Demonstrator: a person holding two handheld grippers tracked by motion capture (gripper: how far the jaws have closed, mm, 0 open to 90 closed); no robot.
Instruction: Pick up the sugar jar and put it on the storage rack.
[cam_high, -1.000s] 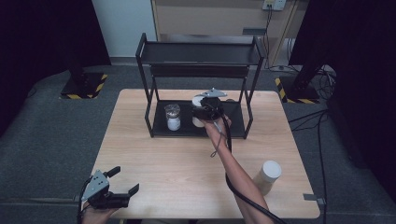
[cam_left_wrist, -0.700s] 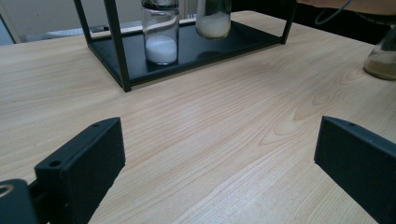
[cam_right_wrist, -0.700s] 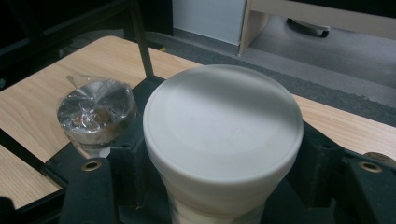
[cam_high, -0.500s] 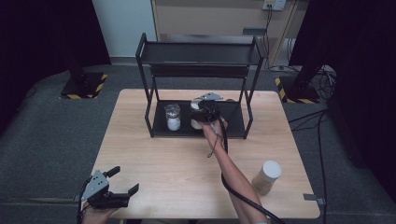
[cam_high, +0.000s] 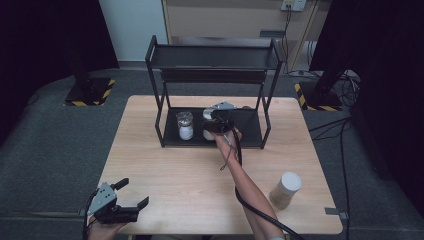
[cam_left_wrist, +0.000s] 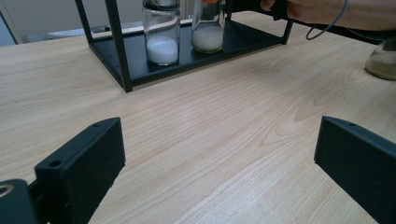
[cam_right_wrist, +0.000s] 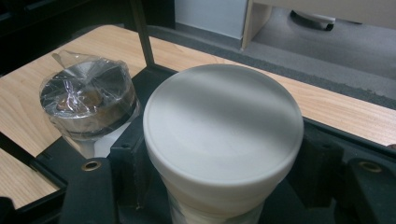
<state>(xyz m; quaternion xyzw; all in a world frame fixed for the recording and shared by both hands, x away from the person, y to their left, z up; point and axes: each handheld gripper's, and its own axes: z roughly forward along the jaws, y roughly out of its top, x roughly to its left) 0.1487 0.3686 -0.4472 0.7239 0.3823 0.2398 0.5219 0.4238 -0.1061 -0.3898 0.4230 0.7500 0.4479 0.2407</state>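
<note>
A black two-tier rack (cam_high: 264, 131) stands at the back of the wooden table (cam_high: 180, 185). On its lower shelf is a glass jar (cam_high: 185, 125) of white powder with a plastic-wrapped lid (cam_right_wrist: 86, 99). Right beside it, my right gripper (cam_high: 211, 126) is shut on a white-lidded jar (cam_right_wrist: 223, 126) of pale powder. In the left gripper view that held jar (cam_left_wrist: 208, 29) appears to rest on the shelf. My left gripper (cam_high: 134, 192) lies near the table's front left corner, its jaws open wide with nothing between them (cam_left_wrist: 219, 154).
Another white-lidded jar (cam_high: 286, 189) stands on the table at the front right, and its base shows at the edge (cam_left_wrist: 383, 59). The rack's upper shelf (cam_high: 215, 57) hangs over the jars. The right forearm (cam_high: 250, 185) crosses the table's middle.
My right gripper has sunk a little with the white-lidded jar, down toward the lower shelf beside the wrapped jar. The left gripper has not moved.
</note>
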